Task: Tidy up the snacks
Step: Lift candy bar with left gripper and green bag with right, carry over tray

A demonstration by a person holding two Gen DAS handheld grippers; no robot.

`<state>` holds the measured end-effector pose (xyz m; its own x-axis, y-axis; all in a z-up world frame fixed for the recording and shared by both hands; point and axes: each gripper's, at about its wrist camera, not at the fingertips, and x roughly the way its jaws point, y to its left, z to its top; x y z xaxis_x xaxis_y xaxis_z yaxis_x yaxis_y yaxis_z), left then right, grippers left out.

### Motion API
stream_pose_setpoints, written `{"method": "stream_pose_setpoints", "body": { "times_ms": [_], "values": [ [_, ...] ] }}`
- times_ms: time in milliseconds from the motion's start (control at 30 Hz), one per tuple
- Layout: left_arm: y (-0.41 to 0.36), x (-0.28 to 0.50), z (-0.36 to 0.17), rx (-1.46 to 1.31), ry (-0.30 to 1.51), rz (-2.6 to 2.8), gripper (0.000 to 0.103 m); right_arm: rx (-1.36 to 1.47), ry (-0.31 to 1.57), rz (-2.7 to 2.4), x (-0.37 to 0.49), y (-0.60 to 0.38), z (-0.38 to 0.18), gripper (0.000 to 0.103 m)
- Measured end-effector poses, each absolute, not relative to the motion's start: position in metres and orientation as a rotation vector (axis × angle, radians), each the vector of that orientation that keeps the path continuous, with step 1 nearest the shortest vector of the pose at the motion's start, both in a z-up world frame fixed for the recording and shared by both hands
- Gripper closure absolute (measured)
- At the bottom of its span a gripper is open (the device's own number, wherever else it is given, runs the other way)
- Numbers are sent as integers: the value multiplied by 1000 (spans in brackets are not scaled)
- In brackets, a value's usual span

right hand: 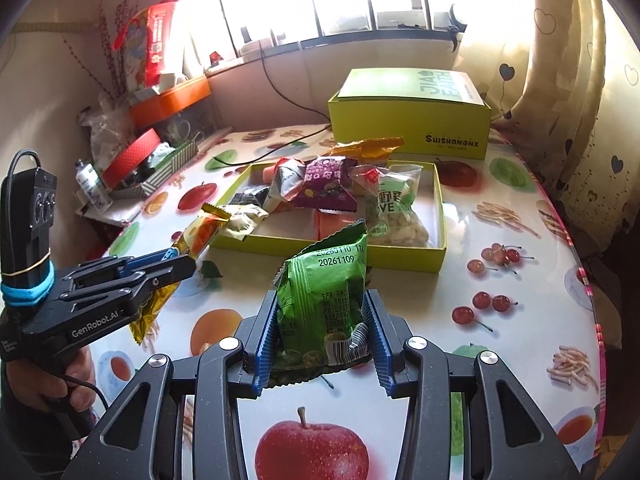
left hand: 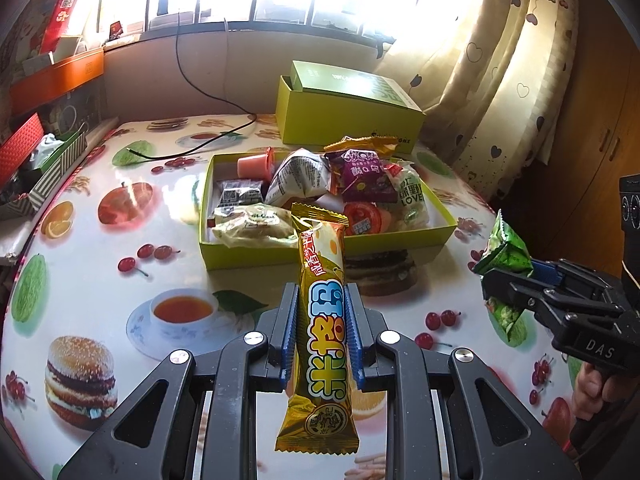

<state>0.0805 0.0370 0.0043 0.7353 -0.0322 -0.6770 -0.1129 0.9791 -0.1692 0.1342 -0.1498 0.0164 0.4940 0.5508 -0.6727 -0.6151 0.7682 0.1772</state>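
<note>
My left gripper is shut on a long gold snack bar, held upright above the table in front of the shallow yellow-green tray. The same bar shows in the right wrist view, clamped in the left gripper. My right gripper is shut on a green snack packet, also short of the tray. In the left wrist view that packet sits in the right gripper at the right. The tray holds several wrapped snacks, among them a purple packet.
A closed yellow-green box stands behind the tray, with a black cable running across the fruit-print tablecloth. Boxes and clutter line the left edge; a curtain hangs at right. A hand grips the left handle.
</note>
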Motion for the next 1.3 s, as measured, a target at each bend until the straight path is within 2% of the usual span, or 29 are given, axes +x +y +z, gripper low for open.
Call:
{"method": "stream_pose_setpoints", "body": {
  "times_ms": [867, 1300],
  "values": [
    [59, 129, 17, -217, 731, 67, 80, -151, 756, 746, 168, -107, 22, 62],
    [88, 175, 4, -275, 745, 112, 80, -153, 761, 725, 185, -107, 18, 62]
  ]
}}
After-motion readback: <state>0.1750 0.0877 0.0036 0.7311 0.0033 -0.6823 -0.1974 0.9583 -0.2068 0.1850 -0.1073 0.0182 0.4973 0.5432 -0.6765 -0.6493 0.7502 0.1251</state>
